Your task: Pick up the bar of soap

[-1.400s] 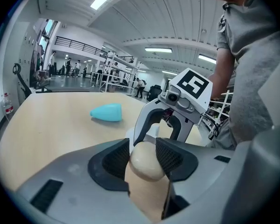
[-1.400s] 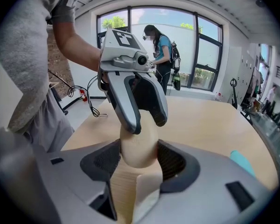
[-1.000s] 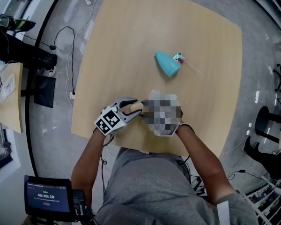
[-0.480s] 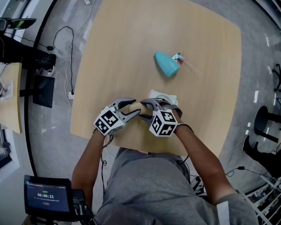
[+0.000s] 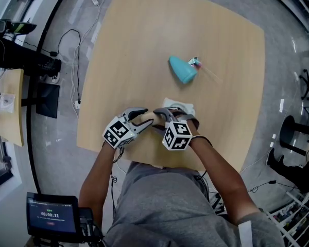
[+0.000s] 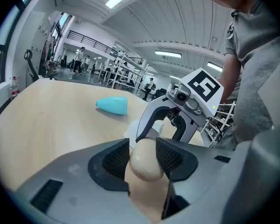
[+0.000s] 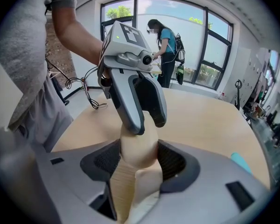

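This looks like a large open robotics lab or test hall. It has a high ribbed ceiling (image 6: 144,22) with strip lights (image 6: 168,54), metal racks (image 6: 123,73) and tall windows (image 7: 196,41). Cables (image 5: 79,71) trail over the grey floor (image 5: 56,138), and a timer screen (image 5: 51,216) stands near the wooden bench (image 5: 144,35).

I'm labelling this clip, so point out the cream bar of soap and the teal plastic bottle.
cream bar of soap (image 6: 147,160): left gripper view, its rounded end.
teal plastic bottle (image 5: 183,69): head view, middle of its body.

soap (image 5: 149,120) hidden (mostly), white item (image 5: 178,105) half-covered
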Demonstrator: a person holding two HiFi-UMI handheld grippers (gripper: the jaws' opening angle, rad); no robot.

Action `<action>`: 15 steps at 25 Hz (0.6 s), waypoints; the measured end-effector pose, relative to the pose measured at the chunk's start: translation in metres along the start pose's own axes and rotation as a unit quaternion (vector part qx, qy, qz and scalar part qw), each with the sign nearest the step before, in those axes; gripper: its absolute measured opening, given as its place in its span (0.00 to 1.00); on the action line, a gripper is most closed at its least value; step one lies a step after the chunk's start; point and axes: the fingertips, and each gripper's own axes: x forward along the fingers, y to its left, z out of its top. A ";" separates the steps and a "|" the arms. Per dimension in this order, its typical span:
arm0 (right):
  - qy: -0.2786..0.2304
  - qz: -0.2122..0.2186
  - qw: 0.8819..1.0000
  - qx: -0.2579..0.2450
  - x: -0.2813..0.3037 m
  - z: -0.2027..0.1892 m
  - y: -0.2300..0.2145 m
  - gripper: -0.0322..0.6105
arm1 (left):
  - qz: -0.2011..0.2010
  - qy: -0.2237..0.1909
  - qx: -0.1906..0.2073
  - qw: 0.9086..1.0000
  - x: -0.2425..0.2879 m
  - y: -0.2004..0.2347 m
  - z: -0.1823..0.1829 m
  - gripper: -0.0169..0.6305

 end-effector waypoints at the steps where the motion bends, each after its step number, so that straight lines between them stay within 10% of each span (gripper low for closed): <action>1: 0.003 -0.001 1.000 -0.002 0.000 0.000 0.000 0.43 | 0.001 0.000 -0.002 1.000 0.000 0.001 0.000 0.30; 15: 0.022 -0.008 0.999 -0.035 0.004 0.001 0.001 0.43 | 0.018 -0.016 -0.042 0.999 -0.004 0.004 -0.007 0.30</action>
